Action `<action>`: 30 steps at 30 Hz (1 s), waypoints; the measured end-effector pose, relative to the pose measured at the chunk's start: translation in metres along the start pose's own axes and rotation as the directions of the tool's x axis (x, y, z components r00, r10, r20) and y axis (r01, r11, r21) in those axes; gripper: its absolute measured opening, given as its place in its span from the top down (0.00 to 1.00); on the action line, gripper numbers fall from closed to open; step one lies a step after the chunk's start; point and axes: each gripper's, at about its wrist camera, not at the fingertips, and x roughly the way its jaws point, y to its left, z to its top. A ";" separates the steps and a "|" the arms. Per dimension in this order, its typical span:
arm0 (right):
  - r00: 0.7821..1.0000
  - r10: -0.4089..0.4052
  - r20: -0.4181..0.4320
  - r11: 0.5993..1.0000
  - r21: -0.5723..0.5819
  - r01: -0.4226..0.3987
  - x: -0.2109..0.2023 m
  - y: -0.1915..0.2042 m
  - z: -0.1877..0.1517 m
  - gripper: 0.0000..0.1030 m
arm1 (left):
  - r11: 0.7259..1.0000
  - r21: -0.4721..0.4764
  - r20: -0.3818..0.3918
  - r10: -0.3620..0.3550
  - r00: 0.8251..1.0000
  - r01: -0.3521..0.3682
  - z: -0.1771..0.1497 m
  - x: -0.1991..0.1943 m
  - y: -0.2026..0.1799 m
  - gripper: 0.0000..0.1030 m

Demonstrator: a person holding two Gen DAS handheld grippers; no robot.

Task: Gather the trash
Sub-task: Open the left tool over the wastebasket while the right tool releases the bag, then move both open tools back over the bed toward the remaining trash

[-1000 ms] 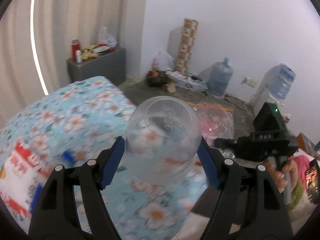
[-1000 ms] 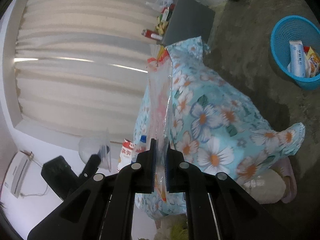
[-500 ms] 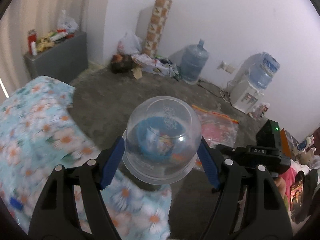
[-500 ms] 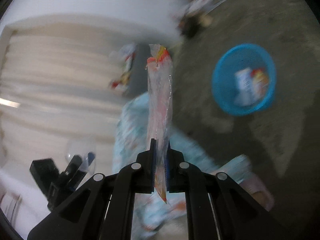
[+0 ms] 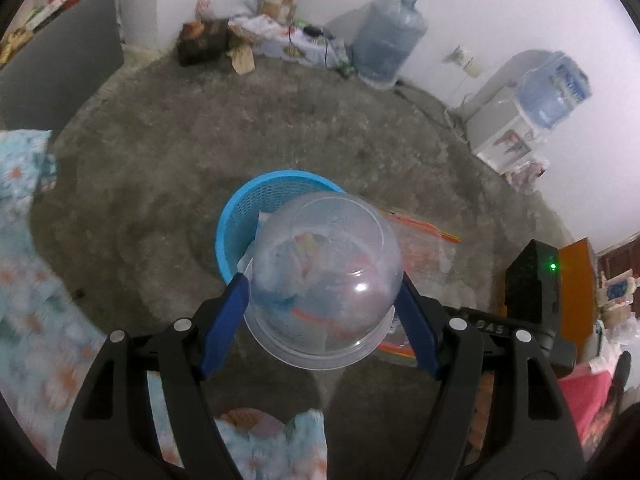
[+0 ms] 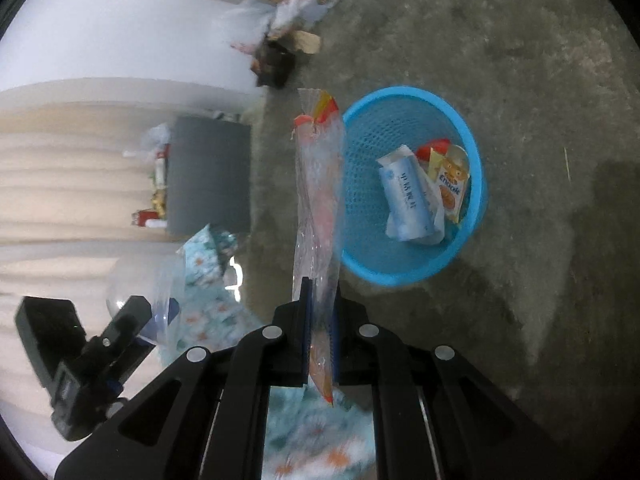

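My left gripper [image 5: 320, 308] is shut on a clear plastic bowl [image 5: 326, 280], held upside down above the blue mesh basket [image 5: 240, 216] on the floor. My right gripper [image 6: 320, 320] is shut on a clear plastic bag with red and orange edging [image 6: 318, 200], held upright just left of the blue basket [image 6: 472, 152]. The basket holds a white-blue pack [image 6: 408, 196] and a snack wrapper [image 6: 452, 184]. The bag also shows in the left wrist view [image 5: 424, 244], to the right of the bowl. The left gripper and bowl [image 6: 132, 284] show at lower left in the right wrist view.
A floral blue cloth [image 5: 24, 280] covers the surface at the left. A grey cabinet [image 5: 56, 68] stands at the back left. Water jugs [image 5: 384, 40], a dispenser [image 5: 516, 120] and clutter [image 5: 216, 40] line the far wall. The floor is bare concrete [image 5: 280, 120].
Both grippers have swung away from the floral-covered surface to the floor. The blue basket is now under the bowl and beside the bag. Both grips are unchanged.
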 end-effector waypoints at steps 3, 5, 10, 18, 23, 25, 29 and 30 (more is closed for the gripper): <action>0.999 -0.028 -0.045 0.998 0.061 0.031 0.044 -0.027 0.028 0.47 | 1.000 -0.018 -0.050 0.020 0.999 -0.021 0.015 0.044 0.003 0.16; 0.992 -0.120 -0.041 0.987 0.100 0.123 0.061 -0.048 0.035 0.43 | 0.998 -0.044 -0.067 0.043 0.997 -0.046 0.018 0.064 0.011 0.15; 0.990 -0.139 -0.018 0.970 0.200 0.140 0.059 -0.080 0.028 0.43 | 0.994 -0.111 -0.067 0.016 0.998 -0.024 0.015 0.066 0.022 0.15; 0.980 -0.164 0.114 0.983 0.100 0.153 -0.004 -0.051 -0.004 0.43 | 0.998 -0.065 0.113 -0.009 0.994 0.017 0.006 -0.025 0.005 0.15; 0.970 -0.178 0.165 0.977 -0.089 0.195 -0.031 0.009 -0.030 0.39 | 0.998 -0.035 0.231 -0.042 0.972 0.051 -0.022 -0.112 -0.015 0.15; 0.974 -0.143 0.177 0.967 -0.183 0.176 -0.039 0.039 -0.043 0.38 | 0.999 -0.023 0.266 -0.040 0.963 0.048 -0.041 -0.145 -0.019 0.15; 0.984 -0.092 0.155 0.931 -0.337 0.140 -0.050 0.096 -0.076 0.34 | 1.000 -0.020 0.330 0.027 0.944 -0.021 -0.091 -0.217 -0.016 0.15; 0.986 -0.084 0.146 0.923 -0.361 0.132 -0.051 0.105 -0.083 0.34 | 0.998 -0.031 0.347 0.056 0.936 -0.048 -0.104 -0.231 -0.013 0.15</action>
